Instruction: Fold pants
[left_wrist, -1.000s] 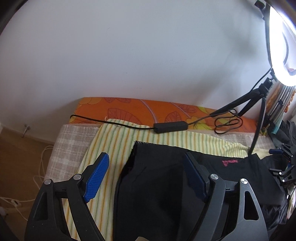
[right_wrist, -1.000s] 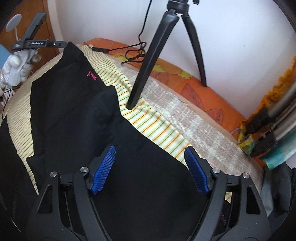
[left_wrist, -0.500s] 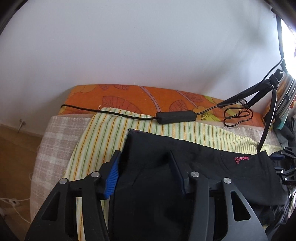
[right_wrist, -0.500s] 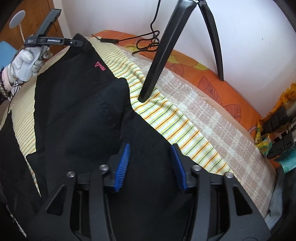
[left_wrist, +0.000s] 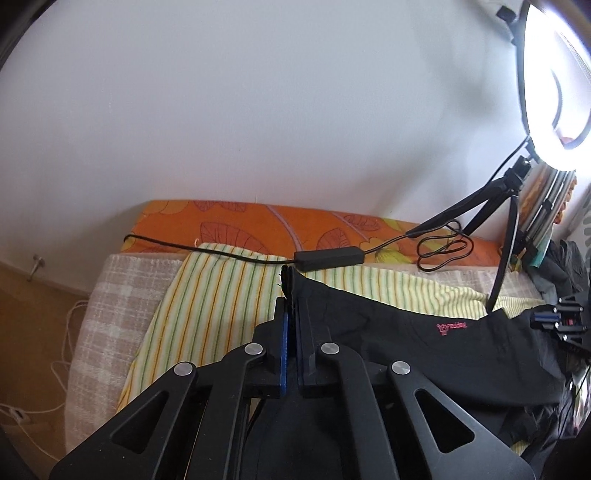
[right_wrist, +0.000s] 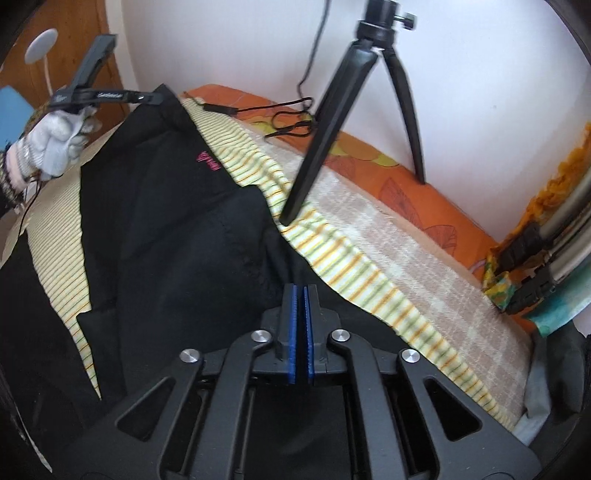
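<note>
White wall backs a bed laid with a checked blanket, an orange leaf-print cushion along the wall, and a striped yellow-green sheet. Black pants with a small pink logo lie spread across the sheet. A tripod stands on the bed beyond them, carrying a lit ring light; its cable with an inline box runs along the cushion. Left gripper, held in a gloved hand, is clamped on a raised corner of the pants' edge. Right gripper has its blue pads drawn together, pinching the black fabric at the pants' near end.
</note>
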